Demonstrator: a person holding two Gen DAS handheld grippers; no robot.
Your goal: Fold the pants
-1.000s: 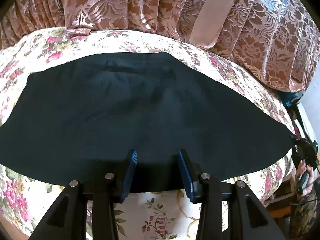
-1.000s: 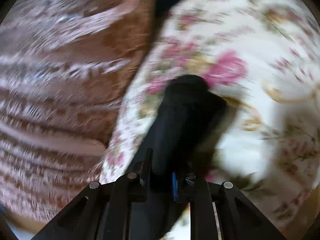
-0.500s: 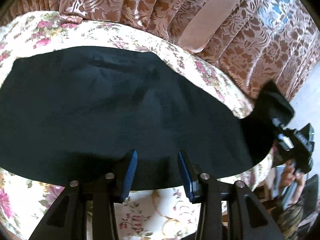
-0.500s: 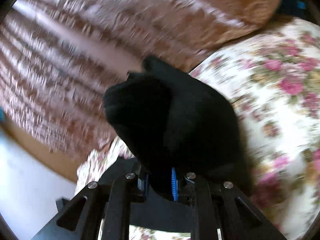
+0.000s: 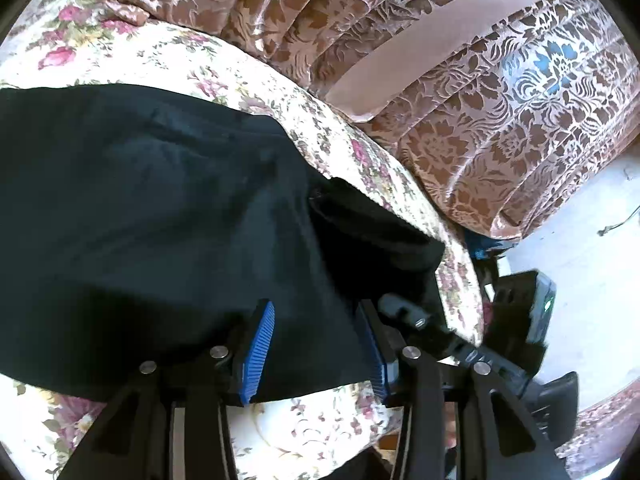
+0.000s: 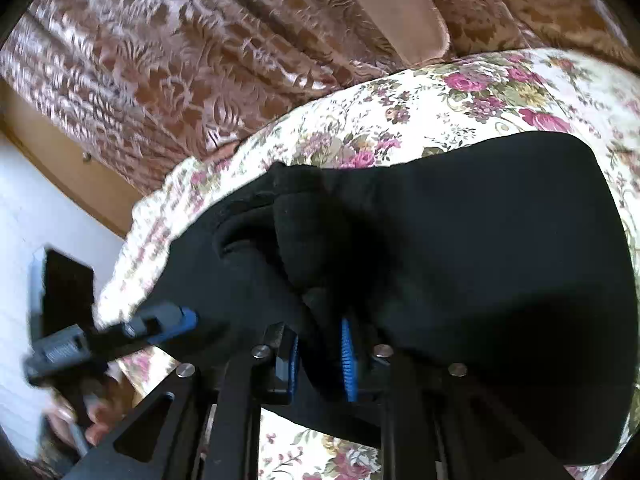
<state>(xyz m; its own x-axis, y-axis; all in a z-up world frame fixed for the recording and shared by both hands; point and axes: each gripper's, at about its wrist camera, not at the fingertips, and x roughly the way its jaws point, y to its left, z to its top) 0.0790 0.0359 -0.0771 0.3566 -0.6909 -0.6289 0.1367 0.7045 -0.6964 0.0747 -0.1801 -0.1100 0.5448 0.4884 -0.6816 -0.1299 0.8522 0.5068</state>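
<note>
Both tongs [image 5: 316, 344] [image 6: 320, 360] meet over black pants [image 5: 140, 220].

Dark cloth hides most of its own folds and part of both tools

The black pants [image 5: 140, 216] run off the left edge of the left wrist view, so how far they reach beyond the fingers [image 5: 256, 354] there cannot be told. In the right wrist view a bunched fold of the pants covers the tips of the right gripper [image 6: 320, 356], whose blue pads [image 6: 347, 360] show only in part. Left of those fingers the left gripper [image 6: 120, 332] is smeared by blur, and a hand [image 6: 76, 420] beneath it is cut off and unclear. Seams are lost in the black.
</note>
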